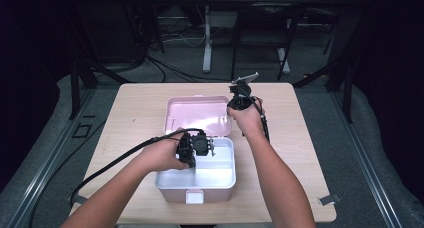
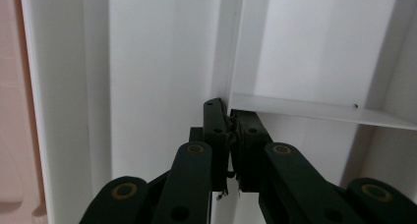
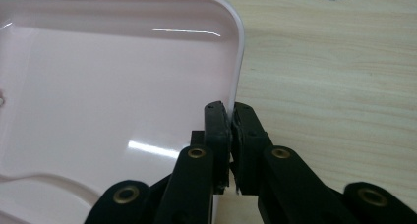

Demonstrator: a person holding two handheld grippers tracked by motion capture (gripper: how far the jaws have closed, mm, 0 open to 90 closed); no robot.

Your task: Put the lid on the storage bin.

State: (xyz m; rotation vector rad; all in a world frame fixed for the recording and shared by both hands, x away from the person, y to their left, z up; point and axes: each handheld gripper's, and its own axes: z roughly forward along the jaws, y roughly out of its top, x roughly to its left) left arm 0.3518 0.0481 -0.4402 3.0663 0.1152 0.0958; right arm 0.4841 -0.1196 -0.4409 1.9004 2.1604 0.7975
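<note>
Pink plastic forms the storage box (image 1: pixel 195 185) near the front middle of the wooden table (image 1: pixel 300 153) in the high view, its lid (image 1: pixel 197 115) swung open and lying back toward the far edge; the left gripper (image 1: pixel 192 150) reaches down into the white inner tray (image 1: pixel 220 175), while the right gripper (image 1: pixel 239 102) sits at the lid's right edge. From the left gripper view, the jaws stand pressed together on the thin white divider (image 2: pixel 231 47) where a cross wall (image 2: pixel 319 111) meets it; the grip appears firm. From the right gripper view, the jaws are closed on the lid's rim (image 3: pixel 238 52), pink interior on one side, bare table on the other. Judging by this, the step in hand is lifting the tray out while the lid is steadied; the next move calls for a straight upward pull, keeping the tray level.
</note>
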